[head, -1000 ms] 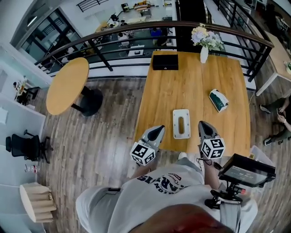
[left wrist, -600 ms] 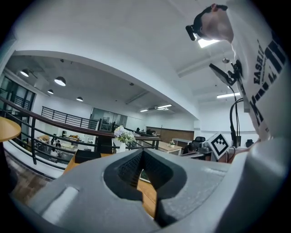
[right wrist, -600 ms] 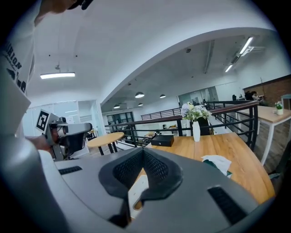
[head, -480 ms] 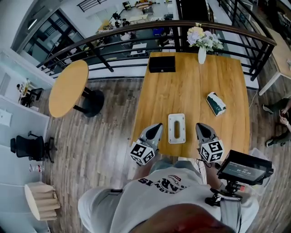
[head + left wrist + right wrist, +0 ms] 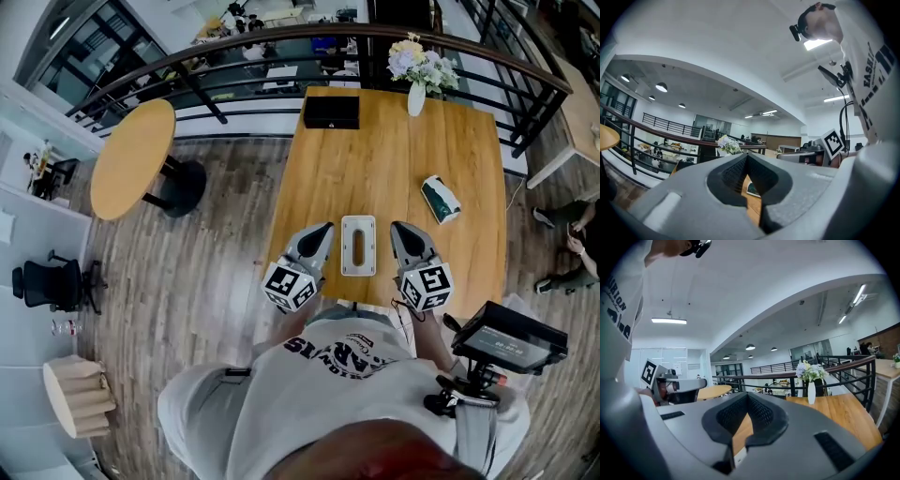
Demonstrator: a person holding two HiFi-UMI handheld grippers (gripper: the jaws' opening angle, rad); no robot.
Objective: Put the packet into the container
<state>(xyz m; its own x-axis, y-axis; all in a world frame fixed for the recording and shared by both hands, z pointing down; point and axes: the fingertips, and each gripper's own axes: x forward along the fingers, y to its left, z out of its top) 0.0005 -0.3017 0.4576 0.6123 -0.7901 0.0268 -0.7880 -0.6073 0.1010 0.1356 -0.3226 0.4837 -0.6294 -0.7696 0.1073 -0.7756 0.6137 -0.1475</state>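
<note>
The packet (image 5: pixel 440 199) lies on the wooden worktop (image 5: pixel 375 159), towards its right side and well apart from the white container (image 5: pixel 358 246). The container sits by the near edge, between the 2 tools. The left hand-held gripper (image 5: pixel 324 229) hangs just left of the container, its jaws closed together on nothing. The right hand-held gripper (image 5: pixel 399 229) hangs just right of it, likewise closed and empty. At the far end stand a black box (image 5: pixel 331 112) and a vase of flowers (image 5: pixel 416 75).
</note>
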